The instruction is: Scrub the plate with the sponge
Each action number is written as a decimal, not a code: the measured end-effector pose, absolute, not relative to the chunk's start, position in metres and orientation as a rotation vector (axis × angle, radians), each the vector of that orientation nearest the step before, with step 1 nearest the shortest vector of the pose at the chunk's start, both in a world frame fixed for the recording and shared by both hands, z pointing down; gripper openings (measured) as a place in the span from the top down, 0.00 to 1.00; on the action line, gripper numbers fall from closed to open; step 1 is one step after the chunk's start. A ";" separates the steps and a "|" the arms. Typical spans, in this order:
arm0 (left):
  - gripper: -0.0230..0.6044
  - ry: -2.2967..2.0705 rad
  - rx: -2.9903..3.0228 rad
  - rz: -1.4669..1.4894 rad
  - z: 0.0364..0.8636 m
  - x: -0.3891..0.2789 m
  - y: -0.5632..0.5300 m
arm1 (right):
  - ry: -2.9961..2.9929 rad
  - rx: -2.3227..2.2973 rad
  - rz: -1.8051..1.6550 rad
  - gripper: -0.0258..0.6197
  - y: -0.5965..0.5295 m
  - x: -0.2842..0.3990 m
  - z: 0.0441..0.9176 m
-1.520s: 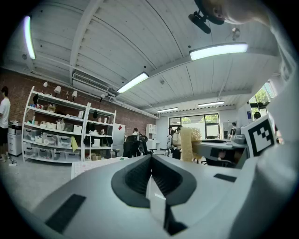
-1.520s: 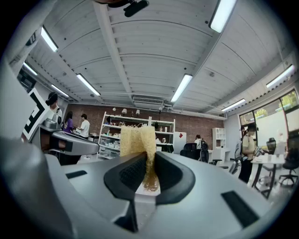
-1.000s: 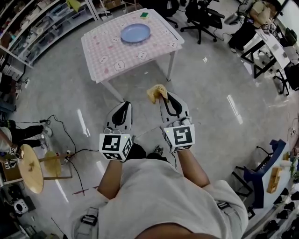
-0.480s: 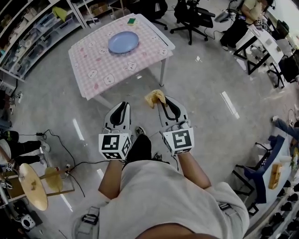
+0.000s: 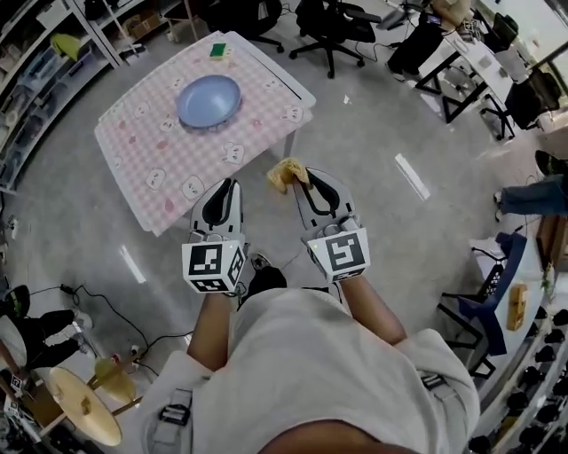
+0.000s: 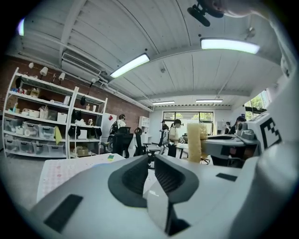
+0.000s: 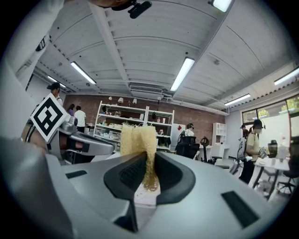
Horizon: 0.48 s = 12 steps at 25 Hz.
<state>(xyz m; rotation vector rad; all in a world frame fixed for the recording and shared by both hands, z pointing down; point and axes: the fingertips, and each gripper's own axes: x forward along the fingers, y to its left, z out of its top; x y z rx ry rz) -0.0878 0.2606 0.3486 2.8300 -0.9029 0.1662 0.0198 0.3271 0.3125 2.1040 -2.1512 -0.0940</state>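
Note:
A pale blue plate (image 5: 208, 101) rests on a table with a pink checked cloth (image 5: 142, 168) ahead of me. My right gripper (image 5: 304, 177) is shut on a yellow sponge (image 5: 286, 172), which sticks up from between the jaws as a crumpled sponge (image 7: 138, 141) in the right gripper view. The sponge hangs in the air just off the table's near right corner. My left gripper (image 5: 225, 189) is shut with nothing in it, over the table's near edge. From the left gripper view the sponge (image 6: 196, 142) shows at the right.
A small green and yellow object (image 5: 218, 50) lies at the table's far edge. Shelving (image 5: 53, 44) lines the far left, office chairs (image 5: 328, 22) and desks stand beyond. Cables (image 5: 106, 306) and round wooden stools (image 5: 84, 408) are on the floor at left.
I have walked closer to the table: the table and plate moved down and left in view. Both grippers now reach its near edge, the sponge still held.

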 end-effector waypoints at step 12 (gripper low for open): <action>0.88 -0.833 2.746 0.187 0.382 -0.068 0.180 | -2.121 2.061 0.021 0.88 0.230 0.045 0.345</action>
